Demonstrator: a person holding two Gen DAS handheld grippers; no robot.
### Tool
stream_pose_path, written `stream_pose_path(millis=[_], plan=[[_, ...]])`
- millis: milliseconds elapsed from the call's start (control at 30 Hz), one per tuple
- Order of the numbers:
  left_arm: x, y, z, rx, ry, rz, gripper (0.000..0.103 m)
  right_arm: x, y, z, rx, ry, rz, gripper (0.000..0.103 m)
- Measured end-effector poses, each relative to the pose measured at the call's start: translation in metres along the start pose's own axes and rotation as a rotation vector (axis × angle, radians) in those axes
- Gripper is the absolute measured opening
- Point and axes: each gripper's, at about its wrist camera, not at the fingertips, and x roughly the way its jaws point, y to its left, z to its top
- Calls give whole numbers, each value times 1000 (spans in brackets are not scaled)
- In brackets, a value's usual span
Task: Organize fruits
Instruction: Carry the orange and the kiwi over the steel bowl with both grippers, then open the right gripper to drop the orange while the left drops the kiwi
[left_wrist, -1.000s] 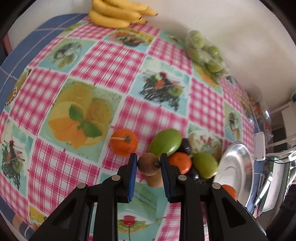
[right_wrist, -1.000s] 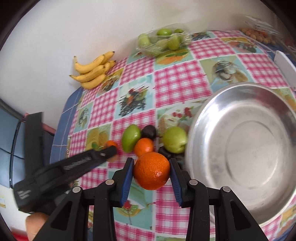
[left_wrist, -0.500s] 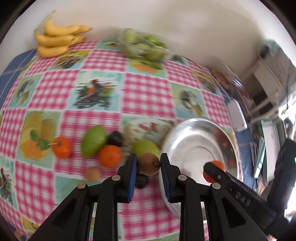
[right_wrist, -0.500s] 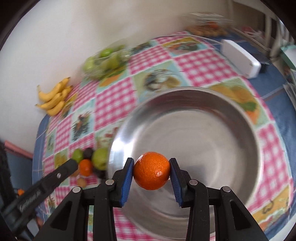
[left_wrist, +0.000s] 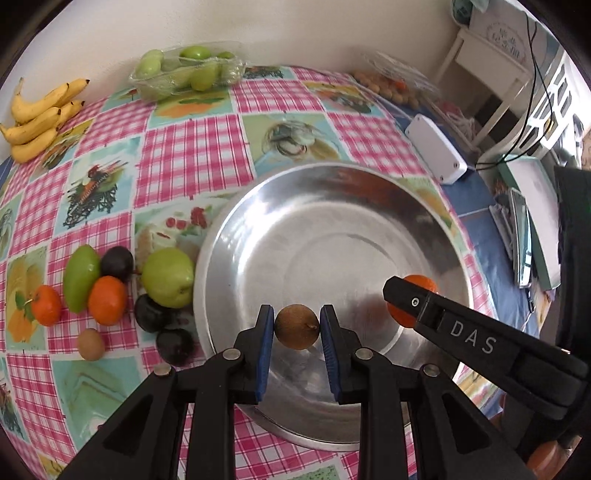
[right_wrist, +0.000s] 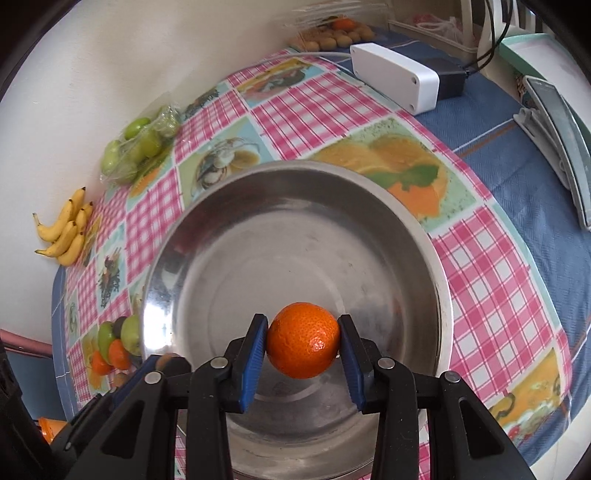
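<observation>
Kiwi (left_wrist: 296, 326) pinched in left gripper (left_wrist: 297, 334) jaws, hanging over the steel bowl (left_wrist: 236, 236) near its front rim; orange (right_wrist: 303, 340) pinched in right gripper (right_wrist: 303, 349) jaws over the bowl's middle. Both held above the empty bowl, I'd judge for a drop-in (nothing released yet). Loose fruit pile (left_wrist: 110, 291) sits on worktop (left_wrist: 192, 147) just left of the bowl, likely next.

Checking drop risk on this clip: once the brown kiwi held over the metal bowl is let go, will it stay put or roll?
The kiwi is roundish and the bowl is smooth and curved, so it will likely roll towards the middle. It looks firm: the left claw pinches it without visible denting. The high rim should keep it in.
</observation>
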Motion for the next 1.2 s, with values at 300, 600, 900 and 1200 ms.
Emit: stream_pose_path(millis=[300, 600, 900, 1200], plan=[[12, 7, 0, 19, 42, 25, 27, 10, 2, -3, -3, 35, -53, 42], [-1, 6, 1, 51, 27, 3, 48, 6, 6, -3, -18, 13, -67, 58], [-27, 23, 7, -1, -36, 26, 75, 1, 12, -1, -56, -24, -54, 78], [-44, 77, 5, -172, -63, 138, 89, -5, 22, -5, -123, -49, -61, 99]])
